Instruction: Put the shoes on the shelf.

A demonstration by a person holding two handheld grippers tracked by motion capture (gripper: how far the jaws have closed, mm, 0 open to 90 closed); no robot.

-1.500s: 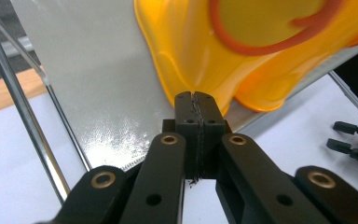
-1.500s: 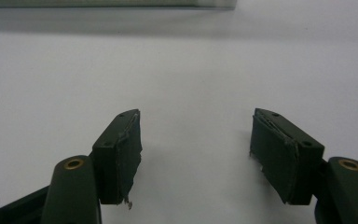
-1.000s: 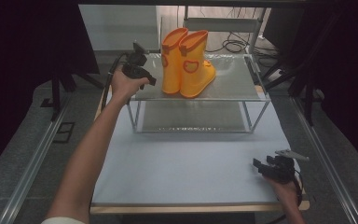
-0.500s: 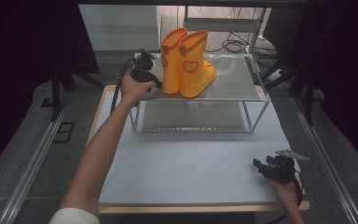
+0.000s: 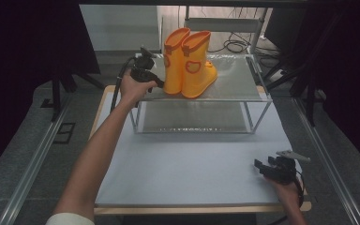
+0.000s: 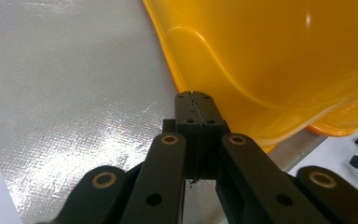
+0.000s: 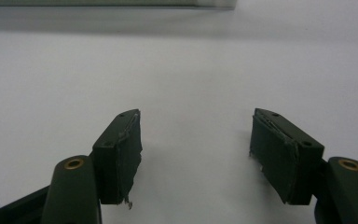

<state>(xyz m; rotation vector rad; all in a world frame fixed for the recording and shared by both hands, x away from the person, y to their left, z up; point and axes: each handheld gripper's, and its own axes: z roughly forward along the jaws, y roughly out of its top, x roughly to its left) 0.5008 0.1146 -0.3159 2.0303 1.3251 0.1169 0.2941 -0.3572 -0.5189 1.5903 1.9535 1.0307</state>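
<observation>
A pair of orange rubber boots (image 5: 190, 63) stands upright on the silver top of a wire shelf rack (image 5: 234, 89). My left gripper (image 5: 155, 82) is at the shelf's left end, right beside the heel of the nearer boot (image 6: 279, 70). Its jaws are pressed together with nothing between them (image 6: 196, 100), the tips just short of the boot's sole edge. My right gripper (image 5: 258, 165) rests low at the table's front right corner, open over bare white tabletop (image 7: 196, 135).
The rack has a lower shelf (image 5: 192, 117) and thin metal legs standing on the white table (image 5: 183, 164). Black cables (image 5: 236, 46) and a dark stand lie beyond the table's far edge. Grey floor with rails runs along both sides.
My left gripper has travelled right along the shelf top, from its left edge to the heel of the nearer boot. The right gripper has stayed put.
</observation>
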